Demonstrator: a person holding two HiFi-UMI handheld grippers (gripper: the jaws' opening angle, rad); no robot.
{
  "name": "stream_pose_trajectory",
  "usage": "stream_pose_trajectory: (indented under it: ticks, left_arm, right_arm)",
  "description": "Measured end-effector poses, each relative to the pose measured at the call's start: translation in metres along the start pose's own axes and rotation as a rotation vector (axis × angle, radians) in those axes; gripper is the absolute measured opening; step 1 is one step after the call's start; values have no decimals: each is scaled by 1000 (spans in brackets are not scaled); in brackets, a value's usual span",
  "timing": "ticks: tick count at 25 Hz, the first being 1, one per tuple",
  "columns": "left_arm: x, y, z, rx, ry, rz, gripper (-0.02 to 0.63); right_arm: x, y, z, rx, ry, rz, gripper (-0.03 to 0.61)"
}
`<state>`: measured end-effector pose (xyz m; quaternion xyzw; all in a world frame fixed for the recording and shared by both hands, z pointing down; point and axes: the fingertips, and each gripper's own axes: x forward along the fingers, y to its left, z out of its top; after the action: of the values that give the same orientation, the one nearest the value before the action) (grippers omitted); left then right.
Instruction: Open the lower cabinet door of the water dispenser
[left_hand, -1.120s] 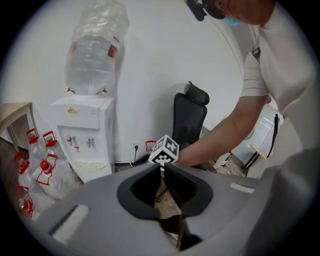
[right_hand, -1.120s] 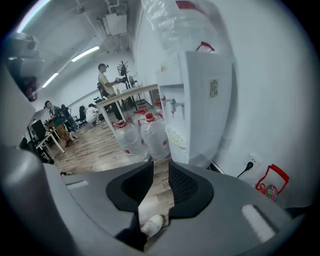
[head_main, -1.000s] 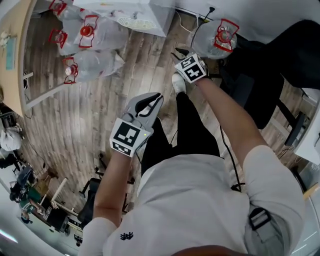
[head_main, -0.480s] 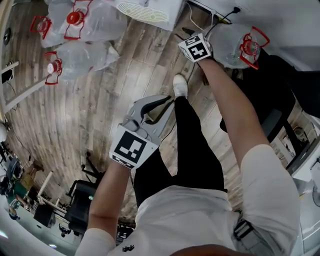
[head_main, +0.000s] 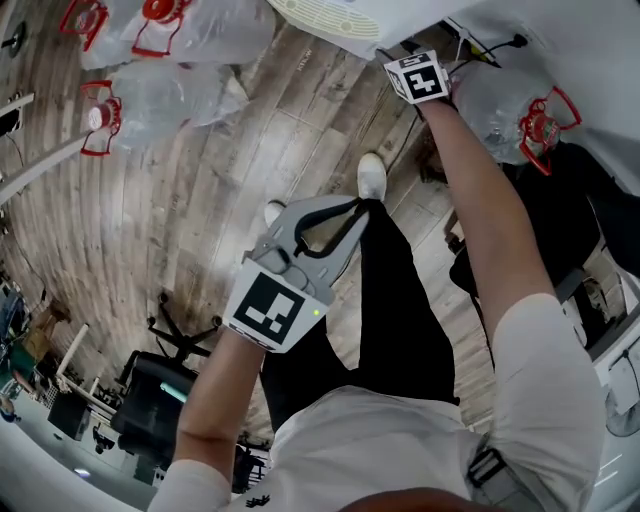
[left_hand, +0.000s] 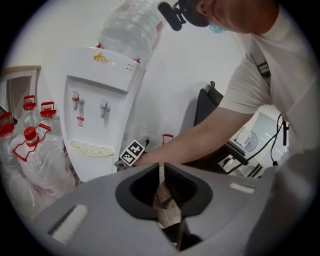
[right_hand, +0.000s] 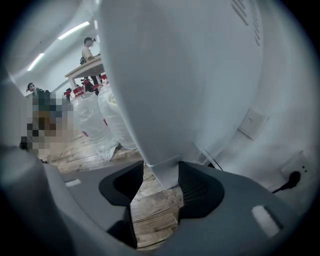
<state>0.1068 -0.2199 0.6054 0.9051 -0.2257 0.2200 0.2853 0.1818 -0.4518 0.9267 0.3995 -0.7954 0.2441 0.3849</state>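
Opening on the dispenser (right_hand: 165, 90)'s low corner by the far wall (right_hand: 285, 75) (nothing pinched yet), the right tool (right_hand: 160, 172) may catch the body and miss the door (left_hand: 92, 167); left tool (left_hand: 162, 172) hangs closed, empty.

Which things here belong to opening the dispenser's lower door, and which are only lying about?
For the job:
- water dispenser
- right gripper, jaws opening, the dispenser's bottom corner between their tips

Lying about:
- clear bottles with red handles
- black chair
- wall socket
- left gripper, shut, empty, idle
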Motion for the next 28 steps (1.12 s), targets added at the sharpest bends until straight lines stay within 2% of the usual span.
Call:
stream_pose_trajectory:
  ticks: [6,14,19,28]
  left_arm:
    - [-11,9,-4,-23,-19,7,58]
    - [-30,12,-11,-29,-36,13,58]
    - [-43,17,-16,-34,-47,18,58]
    - [-81,22,-27,-36,-69,28,58]
  right_arm:
    - [0,-4,3,67,11,-83,188]
    - [-2,1,1,70,36,-113,182]
    - [-4,29,-11,64,48,-100,181]
    - [-4,74,-20,124,72,-126,178]
